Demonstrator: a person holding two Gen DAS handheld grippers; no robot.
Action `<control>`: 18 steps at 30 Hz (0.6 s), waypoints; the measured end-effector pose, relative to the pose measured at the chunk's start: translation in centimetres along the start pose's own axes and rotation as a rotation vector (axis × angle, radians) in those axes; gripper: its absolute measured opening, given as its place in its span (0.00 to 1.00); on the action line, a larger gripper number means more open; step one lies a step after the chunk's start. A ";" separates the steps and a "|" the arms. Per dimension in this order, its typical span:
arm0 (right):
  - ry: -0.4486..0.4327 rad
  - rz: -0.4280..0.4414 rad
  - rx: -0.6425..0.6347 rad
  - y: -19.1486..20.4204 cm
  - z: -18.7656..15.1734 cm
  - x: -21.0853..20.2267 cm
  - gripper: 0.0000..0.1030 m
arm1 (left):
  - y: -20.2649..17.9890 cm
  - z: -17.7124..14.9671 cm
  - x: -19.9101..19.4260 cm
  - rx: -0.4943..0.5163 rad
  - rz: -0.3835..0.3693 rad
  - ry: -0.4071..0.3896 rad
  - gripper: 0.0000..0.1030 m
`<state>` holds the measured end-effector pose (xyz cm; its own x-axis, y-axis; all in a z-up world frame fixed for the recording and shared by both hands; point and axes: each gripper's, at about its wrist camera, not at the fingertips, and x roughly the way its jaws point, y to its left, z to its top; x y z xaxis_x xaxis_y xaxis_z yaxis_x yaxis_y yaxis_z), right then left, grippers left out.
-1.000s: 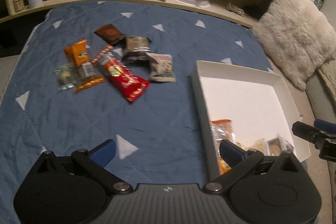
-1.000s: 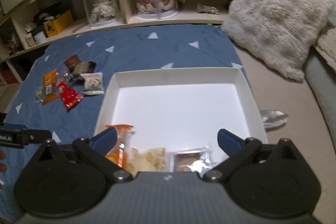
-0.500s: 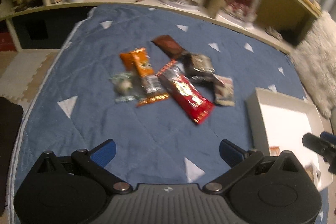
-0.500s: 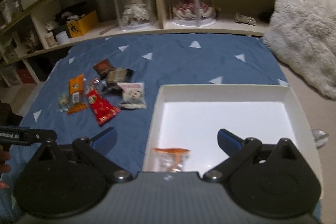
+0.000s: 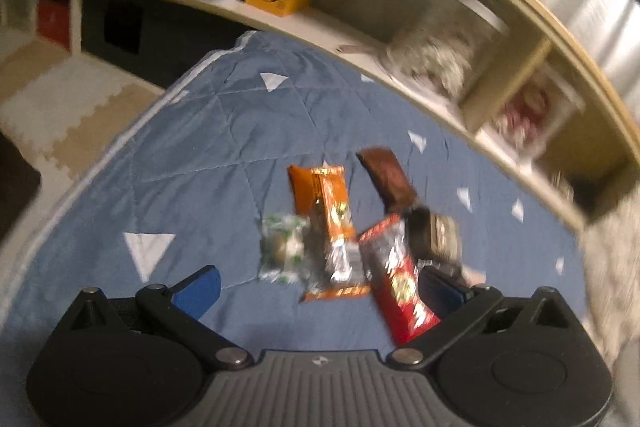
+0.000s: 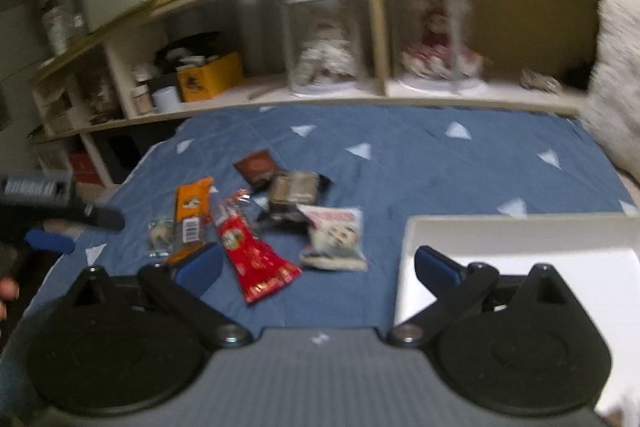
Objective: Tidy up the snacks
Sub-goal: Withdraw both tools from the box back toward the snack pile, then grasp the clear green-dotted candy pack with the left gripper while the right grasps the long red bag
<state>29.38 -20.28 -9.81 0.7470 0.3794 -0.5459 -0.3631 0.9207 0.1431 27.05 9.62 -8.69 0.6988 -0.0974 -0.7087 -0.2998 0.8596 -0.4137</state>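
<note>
Several snack packets lie in a pile on the blue quilt (image 5: 192,155). In the left wrist view the red packet (image 5: 396,279), orange packet (image 5: 324,195), clear green-and-white packet (image 5: 282,247), brown packet (image 5: 386,177) and dark packet (image 5: 436,235) sit just ahead of my open, empty left gripper (image 5: 320,287). In the right wrist view my right gripper (image 6: 316,263) is open and empty, with the red packet (image 6: 252,255) and a white packet (image 6: 336,235) ahead of it. The white box (image 6: 520,239) is at the right. The left gripper (image 6: 52,215) shows at the left edge.
A wooden shelf (image 6: 360,95) runs behind the quilt with a yellow box (image 6: 208,75), a white cup (image 6: 166,99) and two clear display domes (image 6: 324,43). A fluffy white cushion (image 6: 618,75) is at the right. Foam floor mats (image 5: 68,99) lie left of the quilt.
Both grippers have swung left, away from the white box and toward the snack pile. The pile is now closer to the left gripper. Both stay open and empty.
</note>
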 end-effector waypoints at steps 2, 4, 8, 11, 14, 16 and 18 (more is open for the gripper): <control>-0.006 0.009 -0.022 0.5 -0.1 0.9 1.00 | 0.5 0.2 1.1 -0.070 -0.024 -0.003 1.00; -0.010 0.041 -0.033 0.8 -0.1 1.9 1.00 | 0.9 0.3 2.0 -0.116 -0.055 0.001 1.00; -0.003 0.119 0.006 0.5 0.3 3.6 1.00 | 1.3 0.5 3.7 -0.153 -0.132 0.007 1.00; 0.022 0.136 0.026 0.4 0.4 5.3 1.00 | 1.4 0.7 4.5 -0.140 -0.116 -0.005 0.96; 0.019 0.152 -0.018 0.6 0.2 6.5 0.99 | 1.8 0.8 5.0 -0.127 -0.063 -0.006 0.85; 0.014 0.178 -0.032 0.7 0.1 7.1 0.95 | 2.1 0.9 5.4 -0.122 -0.029 0.016 0.78; 0.021 0.207 -0.060 1.2 0.1 7.8 0.88 | 2.5 1.0 5.6 -0.112 0.002 0.037 0.74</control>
<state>34.86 -16.20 -13.84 0.6416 0.5571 -0.5273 -0.5401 0.8162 0.2051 30.85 11.73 -13.20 0.6742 -0.1162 -0.7293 -0.3730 0.7988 -0.4721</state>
